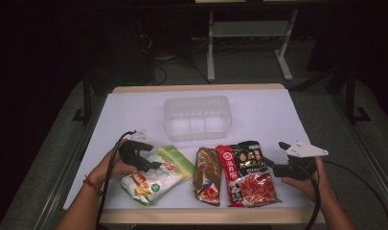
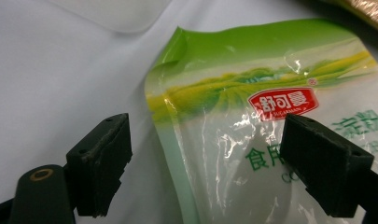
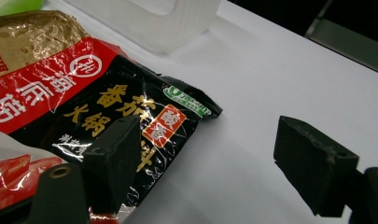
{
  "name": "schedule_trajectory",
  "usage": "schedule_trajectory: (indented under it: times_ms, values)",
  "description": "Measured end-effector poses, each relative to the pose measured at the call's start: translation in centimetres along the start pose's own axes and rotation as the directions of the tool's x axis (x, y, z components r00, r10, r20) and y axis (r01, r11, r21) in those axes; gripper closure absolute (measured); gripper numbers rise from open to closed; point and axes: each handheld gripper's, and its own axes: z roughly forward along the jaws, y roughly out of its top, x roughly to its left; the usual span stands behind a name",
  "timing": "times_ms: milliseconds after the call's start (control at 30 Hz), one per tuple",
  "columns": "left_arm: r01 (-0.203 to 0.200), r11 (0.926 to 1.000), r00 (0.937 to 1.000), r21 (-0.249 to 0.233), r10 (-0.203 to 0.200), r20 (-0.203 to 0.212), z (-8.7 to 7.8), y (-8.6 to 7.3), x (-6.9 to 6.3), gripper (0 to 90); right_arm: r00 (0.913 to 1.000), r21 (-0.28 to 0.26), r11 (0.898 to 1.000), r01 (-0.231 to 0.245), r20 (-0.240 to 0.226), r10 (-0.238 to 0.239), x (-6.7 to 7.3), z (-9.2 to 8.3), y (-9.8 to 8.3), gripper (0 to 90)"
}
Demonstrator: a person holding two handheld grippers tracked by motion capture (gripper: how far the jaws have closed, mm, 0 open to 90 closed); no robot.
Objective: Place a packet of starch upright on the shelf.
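Three food packs lie along the near edge of the white table: a green and white bag [image 1: 155, 175], a brown and gold pack [image 1: 207, 175], and a red and black pack [image 1: 246, 172]. My left gripper [image 1: 155, 165] hangs open over the green and white bag [image 2: 252, 121]; one pad [image 2: 102, 163] stands over bare table and the other over the bag. My right gripper [image 1: 269, 167] is open at the right edge of the red and black pack [image 3: 84, 112]. One of its pads [image 3: 114, 158] hovers over the pack's corner, with nothing gripped.
A clear plastic bin [image 1: 197, 117] stands at mid-table behind the packs, and its wall [image 3: 154, 23] also appears in the right gripper view. The table's front edge [image 1: 196, 215] runs just below the packs. Dark floor and a metal frame [image 1: 249, 43] lie beyond.
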Motion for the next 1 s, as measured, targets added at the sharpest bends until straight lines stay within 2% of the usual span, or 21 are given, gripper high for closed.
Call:
schedule_trajectory:
  times_ms: [33, 100, 167, 367, 433, 500, 667, 800, 900, 967, 1000]
  values:
    - [0.02, 0.9997, 0.9997, 0.011, -0.02, 0.017, 0.5, 0.2, 0.2, 15.4, 1.0, 0.002, 1.0, -0.003, -0.002, 0.003, 0.0, 0.0, 0.0, 22.6]
    - [0.029, 0.9994, 0.9992, 0.02, -0.029, 0.026, 0.6, 0.3, 0.3, 14.9, 1.0, 0.003, 1.0, -0.002, -0.003, 0.002, 0.0, 0.1, -0.1, 22.6]
    - [0.063, 0.9971, 0.9967, 0.042, -0.065, 0.048, 1.0, 0.5, 0.7, 14.1, 0.9999, 0.012, 1.0, -0.007, -0.008, 0.007, -0.1, 0.2, -0.2, 22.6]
    - [0.048, 0.996, 0.9977, 0.076, -0.052, 0.043, 1.2, 1.0, 0.5, 13.3, 0.9998, 0.025, 1.0, -0.004, -0.021, 0.005, 0.0, 0.4, -0.3, 22.6]
    - [0.031, 0.9966, 0.9954, 0.076, -0.038, 0.088, 1.3, 1.2, 0.0, 16.4, 0.9995, 0.024, 1.0, -0.007, -0.031, 0.007, 0.1, 0.4, -0.2, 22.9]
    - [0.014, 0.996, 0.994, 0.088, -0.024, 0.107, 1.4, 1.4, -0.5, 18.8, 0.999, 0.029, 0.999, -0.013, -0.041, 0.015, 0.1, 0.6, -0.3, 22.9]
    - [0.005, 0.9952, 0.9917, 0.098, -0.018, 0.127, 1.5, 1.6, -0.7, 19.0, 0.9978, 0.028, 0.999, -0.027, -0.059, 0.029, -0.1, 0.6, -0.3, 23.3]
    - [-0.017, 0.9921, 0.9913, 0.124, 0.0, 0.132, 1.6, 2.0, -1.0, 21.8, 0.9956, 0.017, 0.999, -0.049, -0.079, 0.05, -0.3, 0.5, -0.4, 23.7]
    - [-0.021, 0.9902, 0.9925, 0.138, 0.004, 0.122, 1.7, 2.3, -1.3, 24.9, 0.9935, 0.014, 0.998, -0.064, -0.093, 0.066, -0.4, 0.5, -0.4, 23.8]
    - [-0.025, 0.9896, 0.9943, 0.141, 0.01, 0.106, 1.7, 2.4, -1.5, 32.3, 0.9925, 0.01, 0.997, -0.071, -0.099, 0.071, -0.5, 0.5, -0.5, 24.2]
    - [-0.023, 0.9898, 0.9949, 0.141, 0.009, 0.101, 1.7, 2.4, -1.5, 39.3, 0.9926, 0.012, 0.997, -0.071, -0.098, 0.072, -0.5, 0.5, -0.5, 24.5]
